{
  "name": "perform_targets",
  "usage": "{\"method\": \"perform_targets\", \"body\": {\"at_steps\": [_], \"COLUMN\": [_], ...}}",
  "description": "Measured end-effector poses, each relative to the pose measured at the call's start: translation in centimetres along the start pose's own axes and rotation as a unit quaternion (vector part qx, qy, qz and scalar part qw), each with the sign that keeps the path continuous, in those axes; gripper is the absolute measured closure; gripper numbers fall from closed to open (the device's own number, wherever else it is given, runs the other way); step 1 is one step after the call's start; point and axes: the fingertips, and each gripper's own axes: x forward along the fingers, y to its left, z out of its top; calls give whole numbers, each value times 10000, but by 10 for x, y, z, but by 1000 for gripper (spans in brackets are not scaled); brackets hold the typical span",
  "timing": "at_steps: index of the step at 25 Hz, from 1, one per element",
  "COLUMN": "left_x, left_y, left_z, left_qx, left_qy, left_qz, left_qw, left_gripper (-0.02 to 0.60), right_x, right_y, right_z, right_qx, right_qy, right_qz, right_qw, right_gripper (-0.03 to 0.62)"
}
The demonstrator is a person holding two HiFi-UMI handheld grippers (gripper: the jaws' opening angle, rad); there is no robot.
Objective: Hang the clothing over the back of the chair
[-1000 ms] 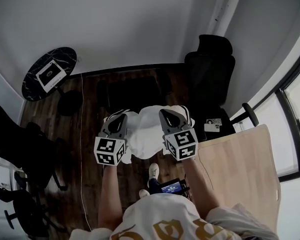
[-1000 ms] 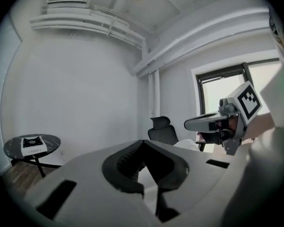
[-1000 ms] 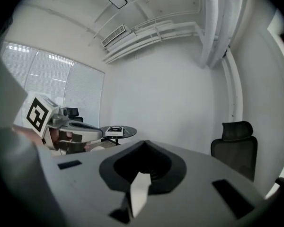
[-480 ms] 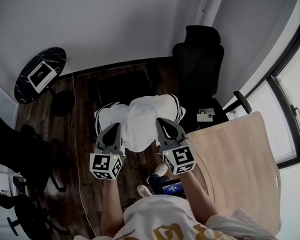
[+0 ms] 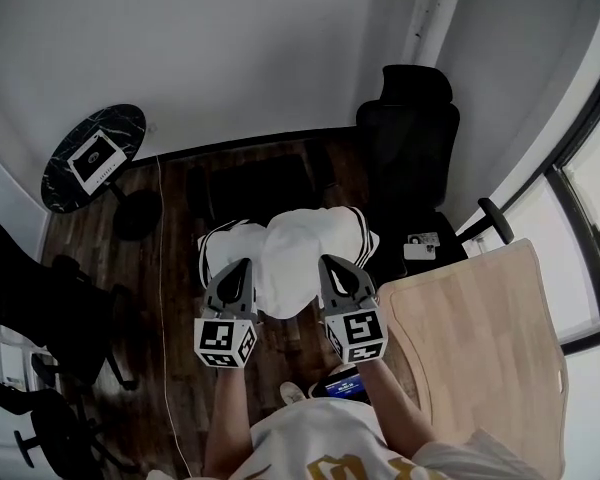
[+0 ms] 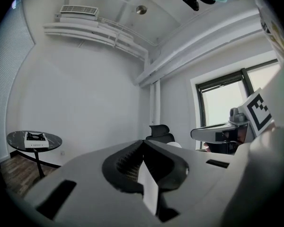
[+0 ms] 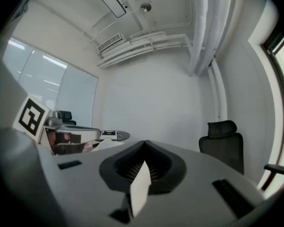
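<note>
A white garment [image 5: 285, 253] with black-striped edges hangs over the dark wood floor, held up by both grippers. In the head view my left gripper [image 5: 242, 266] is shut on its left part and my right gripper [image 5: 332, 263] on its right part, side by side and level. A strip of white cloth [image 6: 149, 190] is pinched in the left gripper [image 6: 143, 144], and another white strip [image 7: 139, 190] in the right gripper [image 7: 144, 143]. The black high-back office chair [image 5: 415, 153] stands ahead to the right, apart from the garment. That chair [image 6: 159, 134] shows in the left gripper view, and the chair [image 7: 225, 143] also in the right.
A light wooden desk [image 5: 485, 338] is at the right, next to me. A round black table [image 5: 93, 156] with a white box stands far left. More black chairs [image 5: 40, 308] crowd the left edge. A thin cable [image 5: 163, 298] runs along the floor. Windows line the right wall.
Both grippers have shifted a little together with the garment. The cloth now shows wider, with striped edges on both sides. Both grips stay as they were.
</note>
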Motion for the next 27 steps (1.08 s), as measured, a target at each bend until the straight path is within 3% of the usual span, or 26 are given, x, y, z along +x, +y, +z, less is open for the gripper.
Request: {"method": "perform_targets", "body": {"at_steps": [27], "left_x": [-8], "left_y": [7], "left_z": [-6], "left_qx": [-116], "left_qy": [163], "left_qz": [-67], "left_qw": [9998], "left_gripper": [561], "right_x": [4], "right_y": [11], "right_z": [-3], "right_qx": [58], "right_qy": [158], "right_qz": [98], "right_qw": [9998], "right_gripper": [583]}}
